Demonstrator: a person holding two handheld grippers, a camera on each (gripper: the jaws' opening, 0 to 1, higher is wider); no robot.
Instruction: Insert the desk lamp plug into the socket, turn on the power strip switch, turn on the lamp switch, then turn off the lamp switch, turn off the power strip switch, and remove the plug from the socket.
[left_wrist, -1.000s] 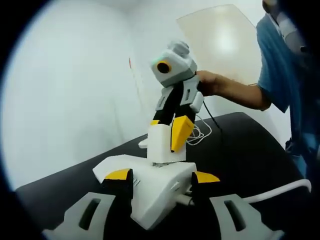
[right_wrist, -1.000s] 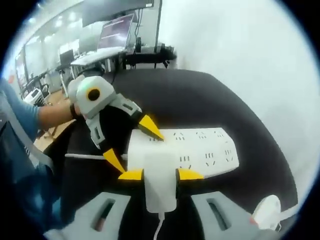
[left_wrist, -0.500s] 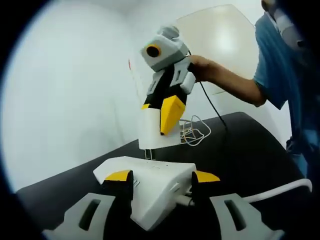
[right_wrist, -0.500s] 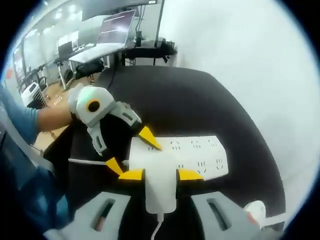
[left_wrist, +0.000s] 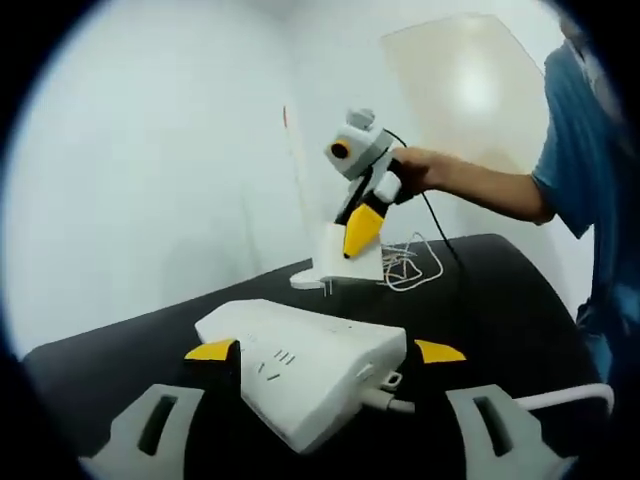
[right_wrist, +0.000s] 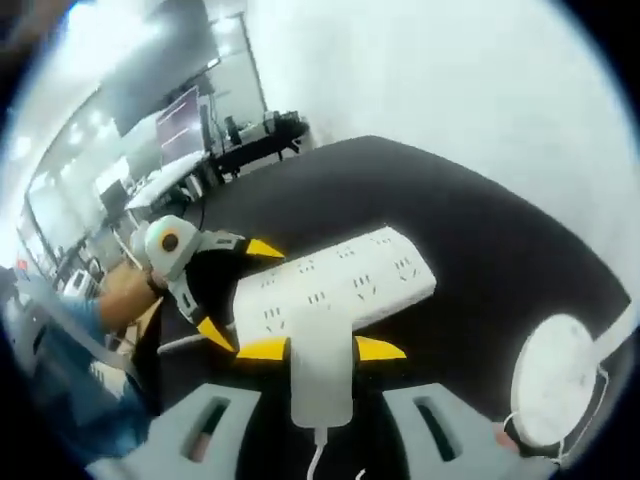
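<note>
The white power strip lies on the black table, its near end clamped between my left gripper's yellow-tipped jaws. In the right gripper view the same power strip stretches away, with the left gripper on its left end. My right gripper is shut on the white lamp plug, held clear of the strip. From the left gripper view, the right gripper holds that plug in the air beyond the strip, prongs down.
The lamp's round white base sits at the table's right edge, seen from the other side as a flat base behind the plug. A thin coiled cable lies beyond, and the strip's thick white cord runs off right. A person's hand grips the right gripper.
The right gripper pulled the plug up out of the power strip and carried it away toward the lamp base. The left gripper kept its hold on the strip.
</note>
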